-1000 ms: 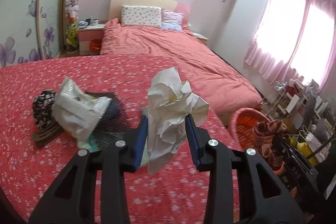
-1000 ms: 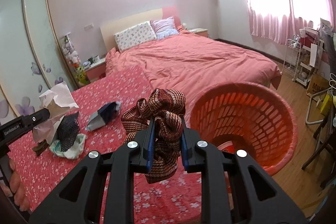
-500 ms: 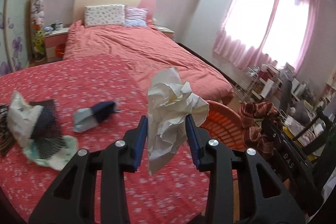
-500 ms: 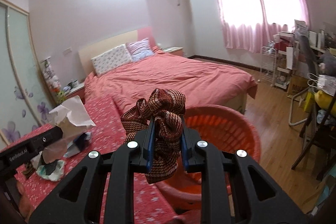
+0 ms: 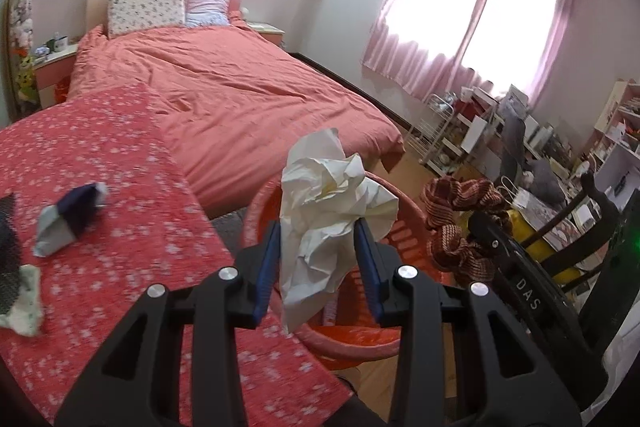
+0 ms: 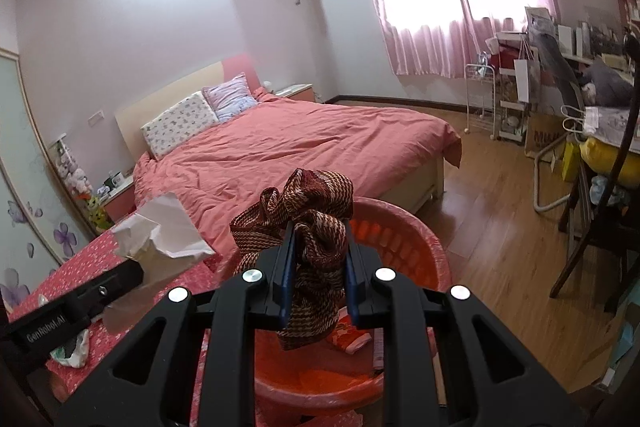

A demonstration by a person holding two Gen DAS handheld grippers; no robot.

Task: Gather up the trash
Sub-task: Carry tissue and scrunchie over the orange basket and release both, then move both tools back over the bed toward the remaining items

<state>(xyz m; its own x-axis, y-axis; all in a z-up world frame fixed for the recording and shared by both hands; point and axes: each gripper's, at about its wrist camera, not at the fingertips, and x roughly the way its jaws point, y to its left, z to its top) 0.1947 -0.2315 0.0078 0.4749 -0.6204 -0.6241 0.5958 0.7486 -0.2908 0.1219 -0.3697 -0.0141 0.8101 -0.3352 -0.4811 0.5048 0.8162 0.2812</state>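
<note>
Basket [image 6: 404, 243] interior — wrapper [image 6: 347, 338] visible right-wrist only.

A home bedroom: made bed [image 6: 304, 147] with pillows [image 6: 180, 125], pink curtains [image 6: 452, 39].

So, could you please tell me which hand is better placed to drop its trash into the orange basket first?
Probably the right. The right gripper holds the brown woven fabric directly above the orange basket, while the left gripper holds its crumpled paper nearer the rim.

Flowered red cloth [image 5: 120, 227] bears a blue-grey wad [image 5: 68, 215], perhaps wrapping.
</note>
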